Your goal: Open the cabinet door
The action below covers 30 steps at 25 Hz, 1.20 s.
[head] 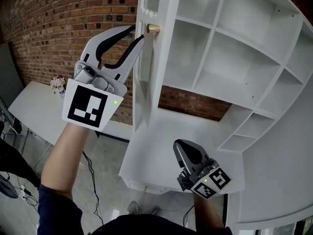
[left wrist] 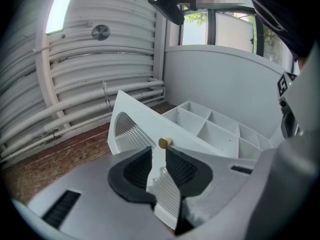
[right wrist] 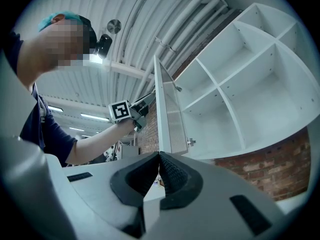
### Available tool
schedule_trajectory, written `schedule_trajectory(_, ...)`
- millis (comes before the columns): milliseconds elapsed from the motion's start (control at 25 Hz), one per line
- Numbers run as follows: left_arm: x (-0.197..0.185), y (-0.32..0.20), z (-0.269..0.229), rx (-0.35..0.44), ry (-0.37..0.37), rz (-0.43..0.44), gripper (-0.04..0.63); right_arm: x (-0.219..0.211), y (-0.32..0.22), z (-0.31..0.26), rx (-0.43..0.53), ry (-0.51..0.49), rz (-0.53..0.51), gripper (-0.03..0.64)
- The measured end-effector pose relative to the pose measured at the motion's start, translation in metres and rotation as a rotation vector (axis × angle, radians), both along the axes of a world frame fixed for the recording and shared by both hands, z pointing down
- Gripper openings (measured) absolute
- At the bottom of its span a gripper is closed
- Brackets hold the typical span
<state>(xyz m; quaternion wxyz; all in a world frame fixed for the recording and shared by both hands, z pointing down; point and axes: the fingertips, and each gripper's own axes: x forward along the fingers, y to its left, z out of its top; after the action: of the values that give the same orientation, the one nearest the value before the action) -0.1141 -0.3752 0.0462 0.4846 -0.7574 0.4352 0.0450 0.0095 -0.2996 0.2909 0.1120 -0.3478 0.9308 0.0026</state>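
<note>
The white cabinet door point(head: 145, 77) stands swung out, edge-on to me, with a ribbed glass panel and a brass knob point(head: 153, 28) near its top. My left gripper point(head: 138, 33) is raised to it, its jaws closed over the door's edge just below the knob. In the left gripper view the door point(left wrist: 131, 118) runs between the black pads point(left wrist: 137, 169), with the knob point(left wrist: 165, 143) just past the left gripper point(left wrist: 159, 156). The empty shelves point(head: 230, 48) lie bare. Low at the right, my right gripper point(head: 180, 148) is shut on nothing. The right gripper point(right wrist: 159, 156) view shows the door point(right wrist: 167, 114) from below.
A brick wall point(head: 68, 18) stands left of the cabinet. A white table point(head: 34, 111) with a small flower pot point(head: 57, 83) is at the left. A white counter point(head: 156, 151) sits under the shelves, with cables on the floor point(head: 93, 180) beside it.
</note>
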Motion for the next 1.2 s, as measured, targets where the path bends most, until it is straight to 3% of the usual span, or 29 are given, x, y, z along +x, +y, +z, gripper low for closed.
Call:
schedule_trajectory(320, 0.001, 0.021, 0.016, -0.052, 0.073, 0.053, 0.080, -0.009, 0.004, -0.005, 0.007, 0.009, -0.020, 0.026)
schedule_trajectory(800, 0.016, 0.065, 0.102, -0.305, 0.242, 0.226, 0.008, -0.002, 0.020, -0.010, 0.029, 0.024, -0.007, 0.026)
schedule_trajectory(1200, 0.041, 0.083, 0.189, -0.514, 0.299, 0.338, 0.006, 0.021, 0.041, -0.003, 0.020, 0.032, 0.014, 0.025)
